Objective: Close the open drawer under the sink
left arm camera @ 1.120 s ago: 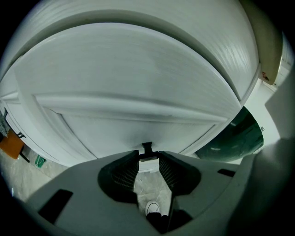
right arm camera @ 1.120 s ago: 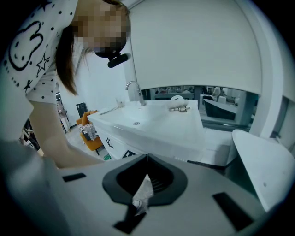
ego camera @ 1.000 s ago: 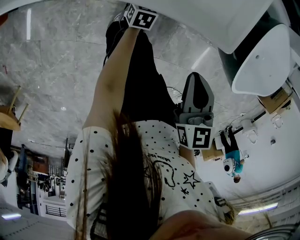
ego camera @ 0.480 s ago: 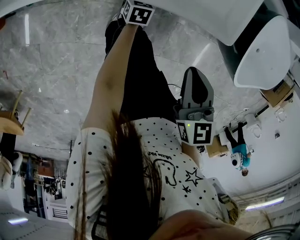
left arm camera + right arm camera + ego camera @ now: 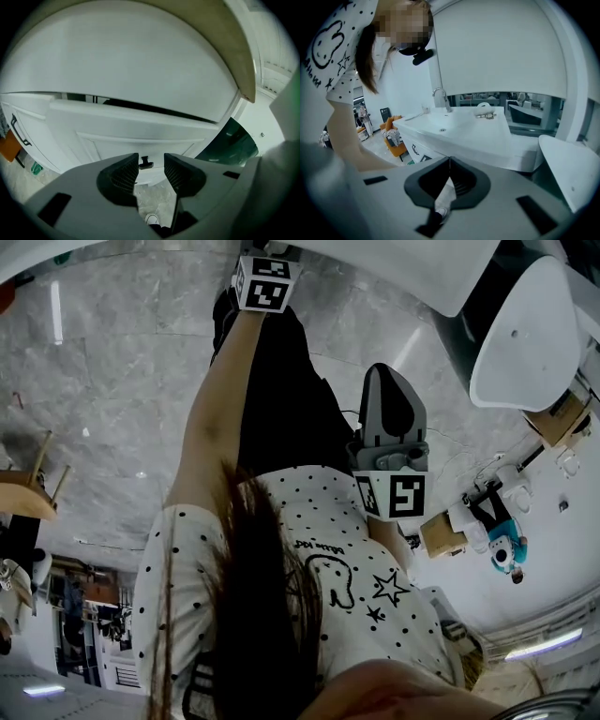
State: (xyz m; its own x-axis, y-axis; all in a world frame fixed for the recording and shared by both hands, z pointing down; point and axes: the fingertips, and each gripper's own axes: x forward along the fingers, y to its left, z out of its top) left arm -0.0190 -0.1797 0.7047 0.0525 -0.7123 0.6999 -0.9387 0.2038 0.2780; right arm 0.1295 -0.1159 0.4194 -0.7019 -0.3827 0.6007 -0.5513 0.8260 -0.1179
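Drawer (image 5: 140, 136) top-edge gap slim; left tool (image 5: 151, 164) just opened, empty; right tool (image 5: 449, 165) clenched.

White polka-dot shirt (image 5: 328, 514) with star doodles

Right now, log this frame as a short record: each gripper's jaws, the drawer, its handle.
left gripper: jaws apart, just been opening, nothing between them
right gripper: jaws together, empty
drawer: white front, dark gap along its top edge
handle: small, dark, beyond the left jaws, untouched
sink: white, faucet at the back
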